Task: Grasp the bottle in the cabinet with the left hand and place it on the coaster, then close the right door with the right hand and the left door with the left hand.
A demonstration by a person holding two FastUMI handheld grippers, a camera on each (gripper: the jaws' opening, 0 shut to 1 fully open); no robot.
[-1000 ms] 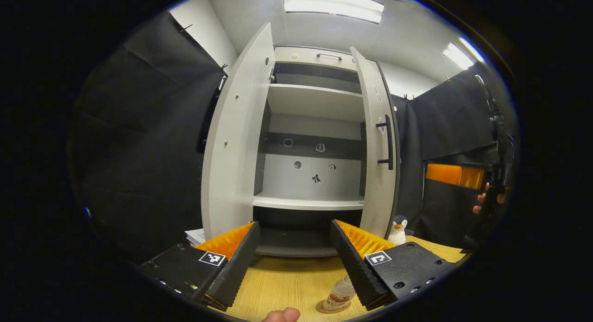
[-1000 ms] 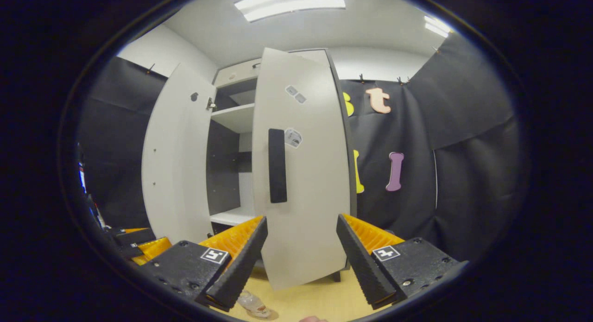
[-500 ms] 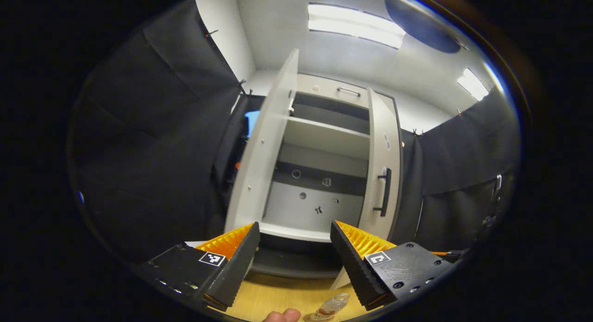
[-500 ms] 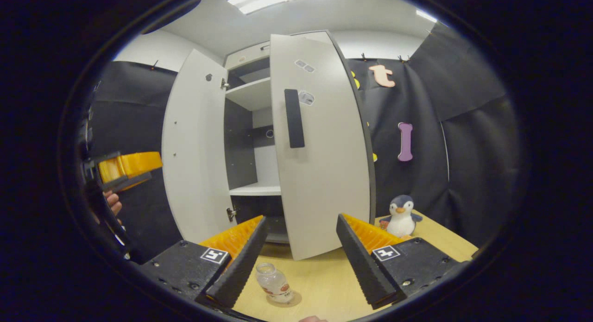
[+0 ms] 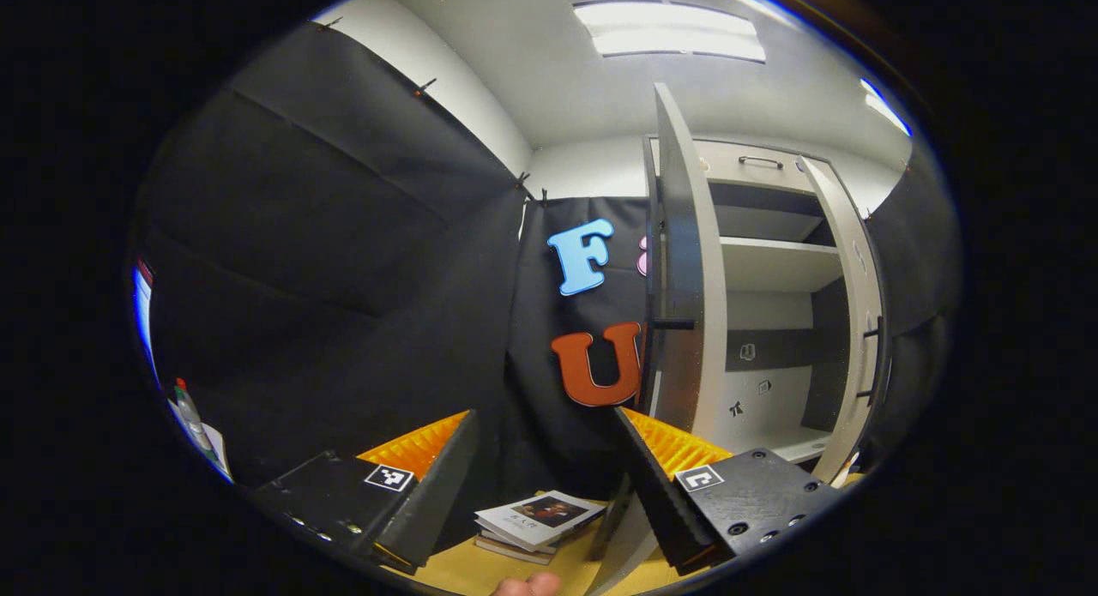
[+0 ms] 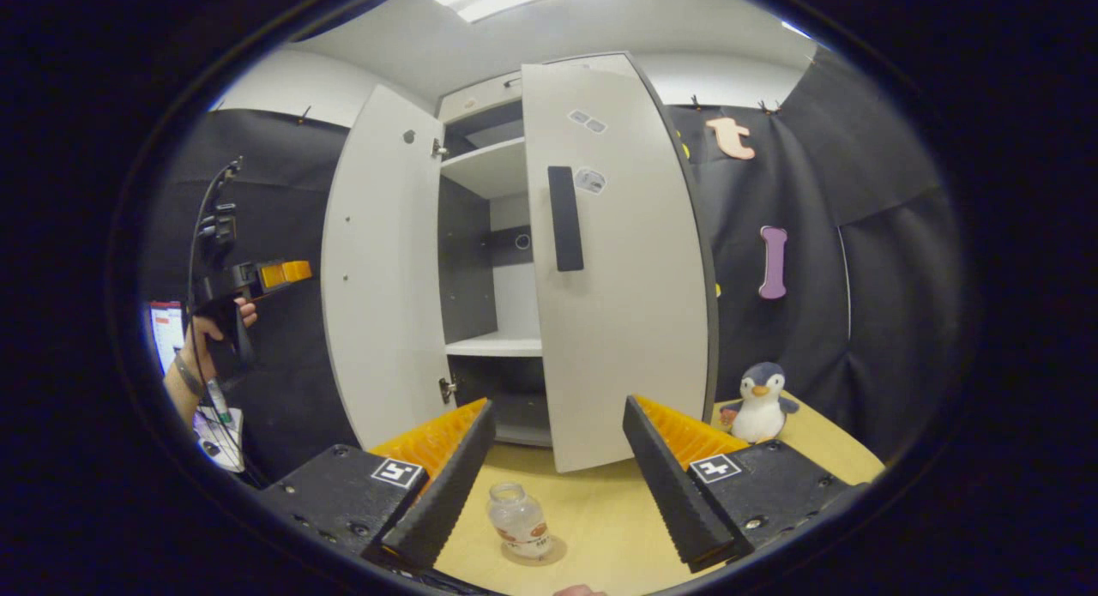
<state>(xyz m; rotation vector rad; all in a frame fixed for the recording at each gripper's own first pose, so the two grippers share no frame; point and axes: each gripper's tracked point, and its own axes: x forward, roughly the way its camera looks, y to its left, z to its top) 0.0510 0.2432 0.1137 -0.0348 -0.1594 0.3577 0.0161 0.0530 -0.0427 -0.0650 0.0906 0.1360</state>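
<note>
In the right gripper view a clear bottle [image 6: 517, 520] stands upright on a round coaster [image 6: 549, 550] on the wooden table [image 6: 600, 510], just ahead of my open, empty right gripper [image 6: 558, 484]. Behind it the grey cabinet has both doors open: the left door [image 6: 382, 261] and the right door [image 6: 626, 287] with its black handle [image 6: 564, 219]. My left gripper [image 6: 279, 273], held by a hand, is raised left of the left door. In the left gripper view my left gripper [image 5: 545, 484] is open and empty, facing the left door [image 5: 682, 270] edge-on, with the shelves [image 5: 772, 270] beyond.
A penguin plush [image 6: 759, 401] sits on the table to the right of the cabinet. A small stack of books [image 5: 540, 519] lies on the table near the foot of the left door. Black cloth walls enclose the booth on both sides.
My left gripper has swung left and away from the cabinet front to the outer side of the left door. My right gripper has drawn back from the right door, bringing the bottle and penguin into its view.
</note>
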